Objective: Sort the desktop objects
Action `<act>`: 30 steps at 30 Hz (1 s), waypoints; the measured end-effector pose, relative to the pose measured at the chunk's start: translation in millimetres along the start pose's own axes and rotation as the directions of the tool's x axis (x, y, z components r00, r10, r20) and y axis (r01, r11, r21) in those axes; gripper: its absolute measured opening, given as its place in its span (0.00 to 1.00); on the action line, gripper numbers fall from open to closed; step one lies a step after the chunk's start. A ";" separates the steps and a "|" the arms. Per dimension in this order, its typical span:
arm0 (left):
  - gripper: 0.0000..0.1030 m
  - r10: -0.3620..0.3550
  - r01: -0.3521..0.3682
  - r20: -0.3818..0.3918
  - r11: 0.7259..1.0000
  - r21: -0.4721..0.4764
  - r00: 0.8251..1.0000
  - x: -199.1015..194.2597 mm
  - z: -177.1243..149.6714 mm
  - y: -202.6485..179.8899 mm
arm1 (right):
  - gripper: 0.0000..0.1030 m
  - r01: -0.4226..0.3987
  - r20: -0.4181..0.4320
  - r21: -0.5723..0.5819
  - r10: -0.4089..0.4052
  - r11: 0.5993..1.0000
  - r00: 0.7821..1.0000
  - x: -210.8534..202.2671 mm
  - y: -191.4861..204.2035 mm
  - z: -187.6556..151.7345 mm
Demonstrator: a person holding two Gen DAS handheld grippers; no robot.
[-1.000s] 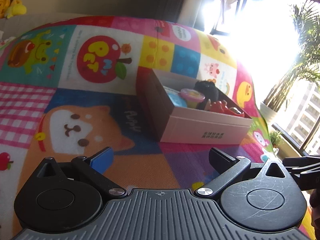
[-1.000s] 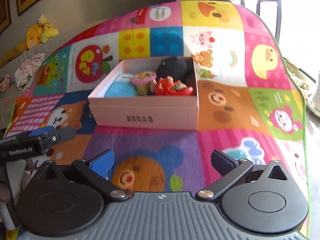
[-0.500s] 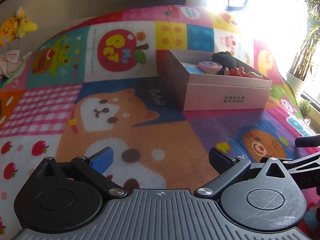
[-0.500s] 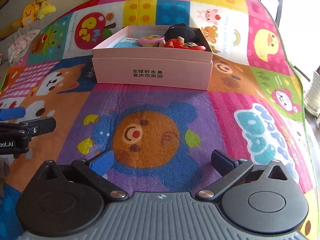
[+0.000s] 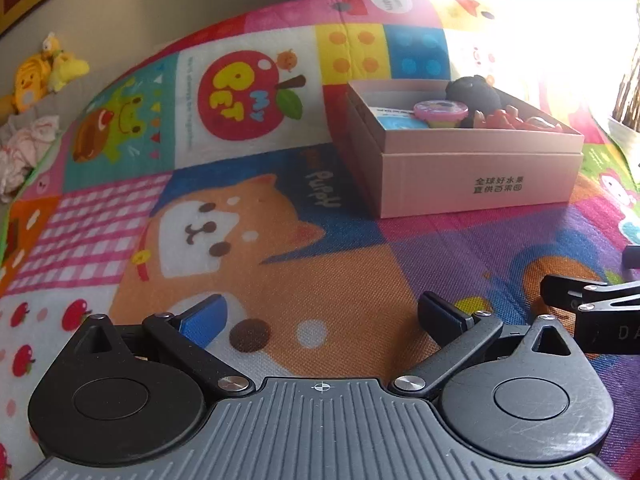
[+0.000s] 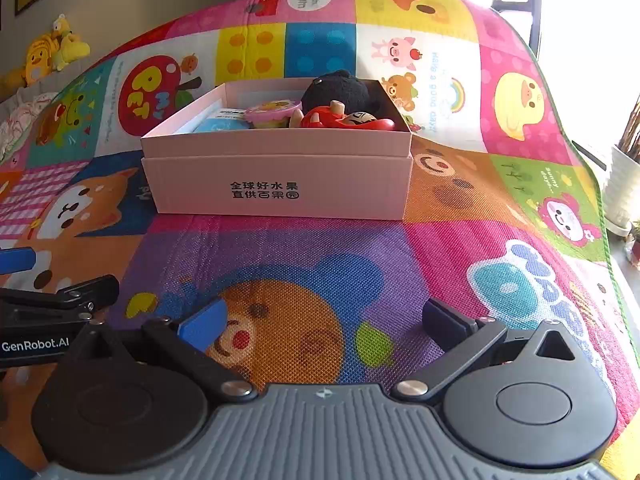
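Note:
A pink cardboard box (image 5: pixel 476 184) (image 6: pixel 280 184) stands on a colourful cartoon play mat. In it lie a black plush toy (image 6: pixel 340 90), a red toy (image 6: pixel 344 120), a pink-rimmed round toy (image 6: pixel 272 112) and a blue item (image 6: pixel 220 125). My left gripper (image 5: pixel 320 320) is open and empty, low over the mat, near side and left of the box. My right gripper (image 6: pixel 324 322) is open and empty, low over the mat in front of the box. Each gripper shows at the edge of the other's view.
The play mat (image 6: pixel 520 92) covers the surface and drops off at the right edge. Yellow plush toys (image 5: pixel 44 68) and crumpled cloth (image 5: pixel 24 156) lie beyond its far left edge. A white plant pot (image 6: pixel 622 188) stands by the bright window on the right.
Both grippers have pulled back from the box and dropped lower over the mat. The box looks farther away and lower in view. Both stayed open and empty.

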State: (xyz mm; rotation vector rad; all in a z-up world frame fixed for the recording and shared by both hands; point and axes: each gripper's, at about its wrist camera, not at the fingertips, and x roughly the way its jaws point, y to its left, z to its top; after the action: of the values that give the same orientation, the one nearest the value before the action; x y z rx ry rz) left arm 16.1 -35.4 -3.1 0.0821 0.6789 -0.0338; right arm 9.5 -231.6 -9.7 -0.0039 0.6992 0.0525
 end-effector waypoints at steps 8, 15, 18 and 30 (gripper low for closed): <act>1.00 -0.032 0.032 -0.011 0.999 -0.038 0.999 1.0 -0.5 4.9 | 1.00 0.004 0.002 -0.004 -0.004 1.000 1.000 -0.1 2.0 -1.2; 1.00 -0.035 0.035 -0.010 0.999 -0.040 0.999 -5.4 -2.3 -2.4 | 1.00 0.003 0.001 -0.004 -0.003 1.000 1.000 0.4 1.0 -0.9; 1.00 -0.036 0.036 -0.010 0.999 -0.041 0.999 -1.7 -1.3 1.9 | 1.00 0.003 0.001 -0.004 -0.003 1.000 1.000 0.5 1.5 -0.7; 1.00 -0.037 0.036 -0.010 0.998 -0.041 0.999 -5.1 -1.9 -1.5 | 1.00 0.003 0.002 -0.004 -0.003 1.000 1.000 0.5 1.3 -0.8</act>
State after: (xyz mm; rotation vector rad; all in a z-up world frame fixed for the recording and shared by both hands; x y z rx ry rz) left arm 10.9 -36.7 -1.4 0.0304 0.6914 -0.0544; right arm 9.3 -230.4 -10.7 -0.0083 0.6973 0.0513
